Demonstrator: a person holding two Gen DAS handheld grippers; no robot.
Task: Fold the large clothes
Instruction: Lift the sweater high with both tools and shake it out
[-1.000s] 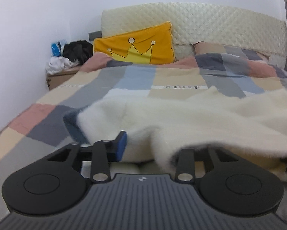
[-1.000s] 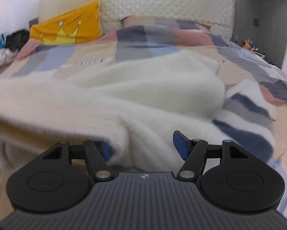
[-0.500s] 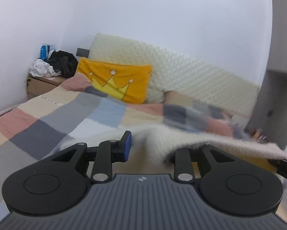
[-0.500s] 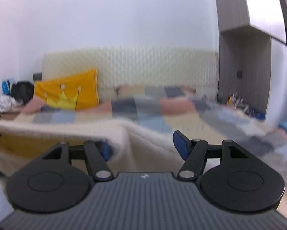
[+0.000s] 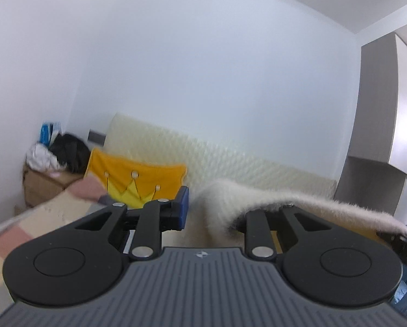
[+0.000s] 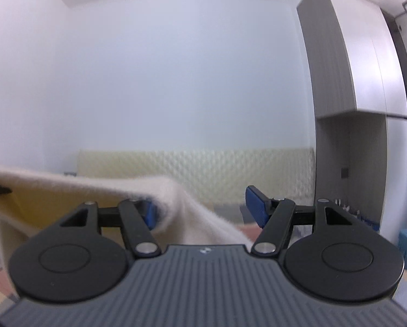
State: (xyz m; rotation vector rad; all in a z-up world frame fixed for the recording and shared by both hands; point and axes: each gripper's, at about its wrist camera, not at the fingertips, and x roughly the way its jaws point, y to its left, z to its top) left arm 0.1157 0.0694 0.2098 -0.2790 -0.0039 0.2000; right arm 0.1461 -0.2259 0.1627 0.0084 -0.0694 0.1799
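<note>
Grippers (image 5: pixel 225 212) above checkered bed (image 5: pixel 40 218)

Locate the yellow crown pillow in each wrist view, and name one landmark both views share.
Left wrist: the yellow crown pillow sits left of centre, against the headboard, just above the left gripper.
Right wrist: not visible; the fluffy cream garment covers the lower left, where it may lie hidden.
Shared landmark: the quilted cream headboard.

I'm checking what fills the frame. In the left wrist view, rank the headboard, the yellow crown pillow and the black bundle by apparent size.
1. Headboard, widest by far.
2. Yellow crown pillow.
3. Black bundle, smallest, though blurred and farthest away, so its true size is unsure.
</note>
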